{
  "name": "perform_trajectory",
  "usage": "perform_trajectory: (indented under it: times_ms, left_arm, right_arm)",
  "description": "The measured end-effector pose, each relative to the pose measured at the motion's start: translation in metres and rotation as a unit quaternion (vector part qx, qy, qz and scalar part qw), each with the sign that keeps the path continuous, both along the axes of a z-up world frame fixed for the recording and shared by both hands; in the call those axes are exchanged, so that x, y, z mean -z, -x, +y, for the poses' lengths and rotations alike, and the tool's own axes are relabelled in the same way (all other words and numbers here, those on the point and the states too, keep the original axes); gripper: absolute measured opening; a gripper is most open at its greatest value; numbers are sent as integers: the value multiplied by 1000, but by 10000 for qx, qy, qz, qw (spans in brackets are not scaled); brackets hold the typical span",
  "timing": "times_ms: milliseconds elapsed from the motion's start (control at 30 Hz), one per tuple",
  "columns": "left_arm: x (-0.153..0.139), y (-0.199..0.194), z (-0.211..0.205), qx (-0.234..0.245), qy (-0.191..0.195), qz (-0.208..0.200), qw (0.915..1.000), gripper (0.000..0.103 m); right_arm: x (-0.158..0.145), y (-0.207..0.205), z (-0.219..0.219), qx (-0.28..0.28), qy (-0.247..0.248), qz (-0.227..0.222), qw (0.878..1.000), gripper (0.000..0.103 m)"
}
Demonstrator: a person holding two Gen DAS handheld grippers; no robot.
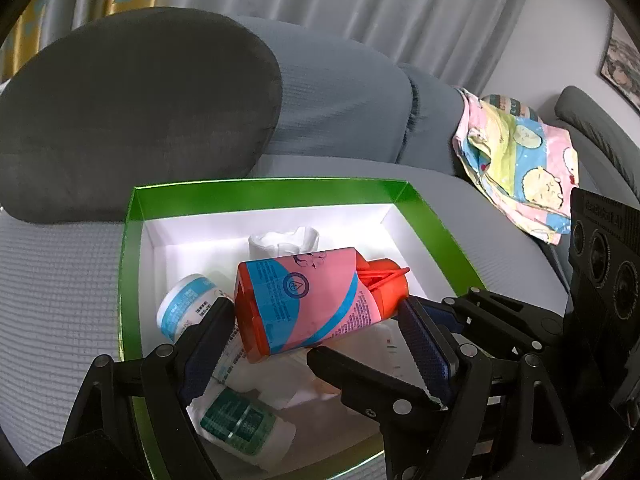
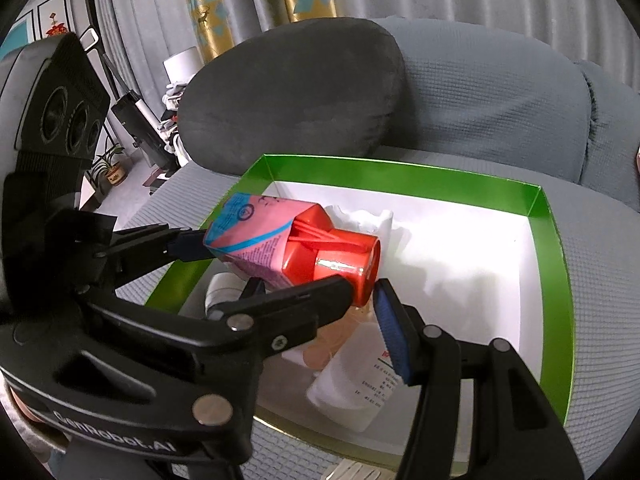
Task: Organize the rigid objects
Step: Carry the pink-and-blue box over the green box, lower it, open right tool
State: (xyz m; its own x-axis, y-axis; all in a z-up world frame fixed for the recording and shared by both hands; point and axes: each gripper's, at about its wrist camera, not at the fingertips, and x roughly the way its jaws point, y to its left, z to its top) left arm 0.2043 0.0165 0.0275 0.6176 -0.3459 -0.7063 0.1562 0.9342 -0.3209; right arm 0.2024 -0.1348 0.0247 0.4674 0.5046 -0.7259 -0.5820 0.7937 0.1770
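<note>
Red bottle (image 1: 308, 304) with pink and blue label, angled red cap, lying sideways over the green-walled white box (image 1: 432, 220) on the sofa, long axis across, cap toward right, left gripper (image 1: 316, 320) pinching its body, right gripper (image 2: 364, 292) pinching its cap

Grey sofa seat (image 1: 60, 300) carrying a green-edged box (image 1: 264, 192), a dark cushion (image 1: 132, 112) leaning behind it, a patterned cloth (image 1: 516, 160) lying off to one side by the armrest.
</note>
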Motion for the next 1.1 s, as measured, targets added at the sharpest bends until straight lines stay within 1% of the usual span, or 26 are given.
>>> perform_trajectory:
  times_ms: [633,1100]
  left_arm:
    - [8,-8,2,-8,-25,151,9999,84]
    - [10,-13,1,4,-73,154,9999,84]
  right_arm:
    - [9,-13,7,-19,89,102,9999,55]
    - [11,-15,7,-5,99,150,9998,56]
